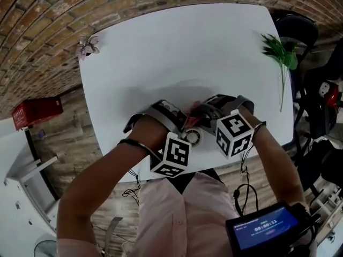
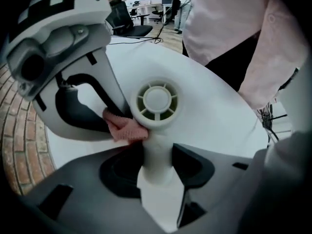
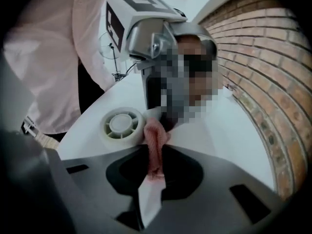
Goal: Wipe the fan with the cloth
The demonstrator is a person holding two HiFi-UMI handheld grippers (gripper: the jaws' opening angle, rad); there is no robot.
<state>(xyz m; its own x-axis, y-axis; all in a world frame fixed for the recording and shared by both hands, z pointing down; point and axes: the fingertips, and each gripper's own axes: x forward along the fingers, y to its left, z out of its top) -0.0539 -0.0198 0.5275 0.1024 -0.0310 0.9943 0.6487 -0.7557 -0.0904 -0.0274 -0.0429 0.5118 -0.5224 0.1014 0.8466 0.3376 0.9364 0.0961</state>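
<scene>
The small white fan point(image 2: 157, 101) sits close to the near edge of the tabletop point(image 1: 187, 52), right in front of the person's body. Its round head faces up toward the left gripper's camera, and its handle runs back along the line of the left gripper point(image 2: 156, 165). That gripper's fingers point(image 2: 118, 175) are closed on the handle from both sides. The right gripper point(image 3: 155, 162) comes in beside it, its fingers point(image 3: 125, 171) pinched on a folded pink cloth point(image 3: 155, 145). The free end of the cloth lies against the side of the fan, where the head meets the handle. In the head view the two grippers stand nearly touching, their marker cubes toward the person. Most of the white surface stretches beyond them to the far edge. A small flower point(image 1: 87, 47) lies at the far left corner and a green sprig point(image 1: 281, 55) along the right edge, both well apart from the fan. Brick runs past the far side of the tabletop, a red box point(image 1: 36, 111) stands on the left, and a dark chair point(image 1: 297, 28) stands on the right.
</scene>
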